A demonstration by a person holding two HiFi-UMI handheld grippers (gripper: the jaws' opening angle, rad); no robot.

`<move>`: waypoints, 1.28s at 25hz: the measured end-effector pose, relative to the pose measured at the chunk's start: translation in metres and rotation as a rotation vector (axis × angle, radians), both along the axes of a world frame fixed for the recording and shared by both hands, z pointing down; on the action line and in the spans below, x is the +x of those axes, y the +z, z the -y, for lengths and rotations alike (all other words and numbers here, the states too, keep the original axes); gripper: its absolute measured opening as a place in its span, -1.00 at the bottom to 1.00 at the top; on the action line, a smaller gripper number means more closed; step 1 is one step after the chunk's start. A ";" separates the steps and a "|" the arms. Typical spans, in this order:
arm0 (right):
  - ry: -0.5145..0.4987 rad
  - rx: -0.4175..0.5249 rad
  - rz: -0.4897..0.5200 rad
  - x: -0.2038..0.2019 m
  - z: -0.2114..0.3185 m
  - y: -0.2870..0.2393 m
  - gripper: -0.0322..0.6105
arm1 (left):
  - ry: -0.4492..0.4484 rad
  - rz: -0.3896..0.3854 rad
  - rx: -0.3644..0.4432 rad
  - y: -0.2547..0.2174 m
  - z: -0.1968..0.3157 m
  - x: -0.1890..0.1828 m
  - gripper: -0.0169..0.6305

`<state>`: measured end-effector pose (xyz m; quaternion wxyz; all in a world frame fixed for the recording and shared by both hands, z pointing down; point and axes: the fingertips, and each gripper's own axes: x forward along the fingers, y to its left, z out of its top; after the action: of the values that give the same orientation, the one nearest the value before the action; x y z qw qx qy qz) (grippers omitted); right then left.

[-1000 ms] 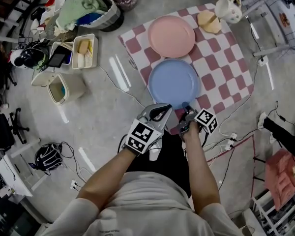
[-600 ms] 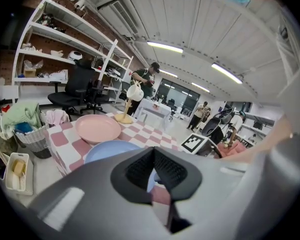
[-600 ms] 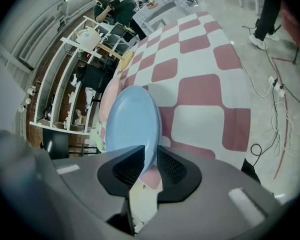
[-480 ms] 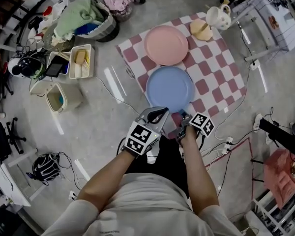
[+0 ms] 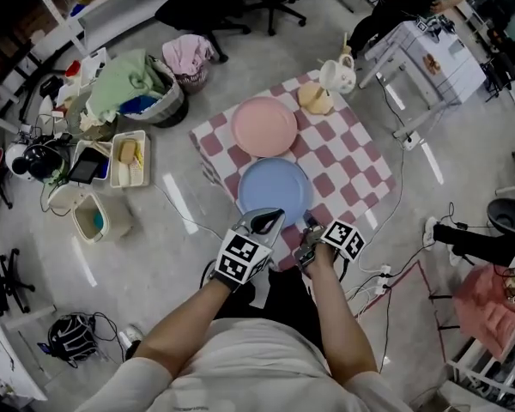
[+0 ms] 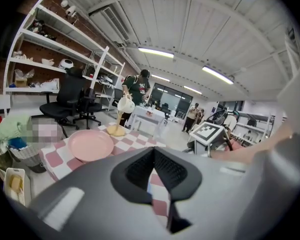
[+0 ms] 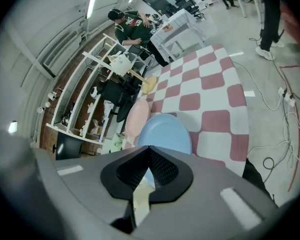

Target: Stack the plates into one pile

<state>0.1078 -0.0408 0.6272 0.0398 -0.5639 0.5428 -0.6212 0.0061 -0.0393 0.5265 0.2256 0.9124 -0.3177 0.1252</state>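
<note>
Both plates sit on the checkered cloth (image 5: pixel 354 178) on the floor. The blue plate (image 5: pixel 275 191) is right in front of the grippers and the pink plate (image 5: pixel 264 126) just beyond it, farther from the person. The left gripper (image 5: pixel 270 220) and right gripper (image 5: pixel 308 229) are both clenched on nothing, tips by the blue plate's near rim, so I'd guess either could reach it.

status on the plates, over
Left gripper and right gripper both shut, empty, at the near rim of the blue plate. Pink plate lies beside it on the cloth, unstacked. Nothing in the way.
</note>
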 end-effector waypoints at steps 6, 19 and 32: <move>-0.032 0.061 0.014 0.006 0.023 -0.027 -0.87 | -0.015 -0.006 0.009 -0.015 0.017 0.012 -0.93; -0.209 0.095 0.040 0.014 0.125 -0.006 -0.87 | -0.158 0.033 -0.045 0.010 0.096 0.032 -0.93; -0.342 0.054 0.032 0.001 0.213 0.050 -0.87 | -0.284 0.063 -0.133 0.064 0.157 0.037 -0.93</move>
<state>0.1086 -0.2537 0.6775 -0.0425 -0.4521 0.6466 -0.6130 0.0429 -0.1961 0.5903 0.2907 0.8369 -0.4417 0.1413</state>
